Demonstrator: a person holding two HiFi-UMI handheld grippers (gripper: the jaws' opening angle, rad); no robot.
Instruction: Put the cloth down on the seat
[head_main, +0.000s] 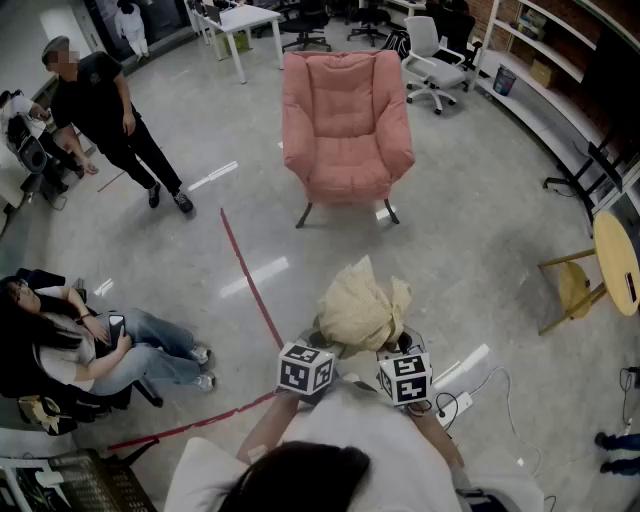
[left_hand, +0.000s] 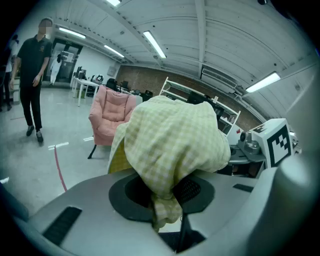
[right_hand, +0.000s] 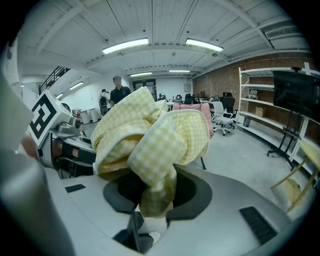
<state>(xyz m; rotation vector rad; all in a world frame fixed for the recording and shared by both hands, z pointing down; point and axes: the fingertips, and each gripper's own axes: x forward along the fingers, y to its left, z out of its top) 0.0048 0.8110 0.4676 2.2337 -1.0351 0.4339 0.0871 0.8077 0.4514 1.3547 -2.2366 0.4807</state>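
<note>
Yellow checked cloth sits bunched in a loose ball between your two tongs, held up in the air over the grey floor, close in front of you. Your left tongs are clamped on a hanging fold of it. Your right tongs are pinched on another fold at the other side, and the bulk of the fabric puffs up above both. The pink armchair stands well apart on the far side, facing you, and the cloth is not yet on its seat. A red tape line runs along the floor just left of the cloth. Far left, a person in black stands, and nearer on the left another person sits.
</note>
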